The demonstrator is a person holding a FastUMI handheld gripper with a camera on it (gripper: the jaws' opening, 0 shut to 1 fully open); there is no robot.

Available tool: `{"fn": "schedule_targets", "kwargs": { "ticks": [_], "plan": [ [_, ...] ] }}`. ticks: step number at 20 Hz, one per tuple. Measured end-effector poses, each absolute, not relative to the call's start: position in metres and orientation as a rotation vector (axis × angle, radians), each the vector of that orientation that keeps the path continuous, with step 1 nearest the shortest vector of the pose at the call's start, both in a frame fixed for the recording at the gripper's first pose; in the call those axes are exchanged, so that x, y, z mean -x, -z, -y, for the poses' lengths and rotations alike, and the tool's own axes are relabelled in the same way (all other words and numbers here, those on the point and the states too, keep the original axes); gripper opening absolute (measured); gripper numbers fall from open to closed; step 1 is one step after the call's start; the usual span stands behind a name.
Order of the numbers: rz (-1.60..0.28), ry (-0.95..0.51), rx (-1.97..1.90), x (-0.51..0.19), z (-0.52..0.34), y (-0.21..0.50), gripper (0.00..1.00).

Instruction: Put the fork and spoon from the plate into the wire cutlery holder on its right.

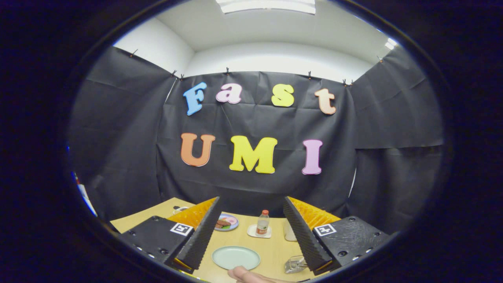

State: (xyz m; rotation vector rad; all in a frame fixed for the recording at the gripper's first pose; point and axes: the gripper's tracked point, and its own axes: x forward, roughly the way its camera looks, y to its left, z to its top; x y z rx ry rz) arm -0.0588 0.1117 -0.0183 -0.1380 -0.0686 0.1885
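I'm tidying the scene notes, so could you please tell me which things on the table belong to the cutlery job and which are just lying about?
Belong to the job:
- pale green plate, between the fingers
- wire cutlery holder, to its right
- gripper, open, holding nothing

Just lying about:
- bottle on a white coaster
- plate of food
- hand beside the green plate

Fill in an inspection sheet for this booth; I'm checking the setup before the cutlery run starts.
Surface: light wooden table, bare between the items.
Job's things: pale green plate between the fingers, no fork or spoon visible on it; wire cutlery holder to its right, by the right finger.
Clutter: small bottle on a white coaster; a plate of food; a pale cup.
Grippers: gripper open, holding nothing, raised above the table.
Cables: nothing seen.
Surroundings: a hand at the near table edge; black cloth walls.
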Motion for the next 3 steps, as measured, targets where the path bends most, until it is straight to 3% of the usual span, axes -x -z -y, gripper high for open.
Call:
{"fn": "schedule_targets", "kwargs": {
  "ticks": [3],
  "plan": [
    [0.05,-0.197,0.115,0.0569,-0.1101,0.0228,0.96]
  ]
}}
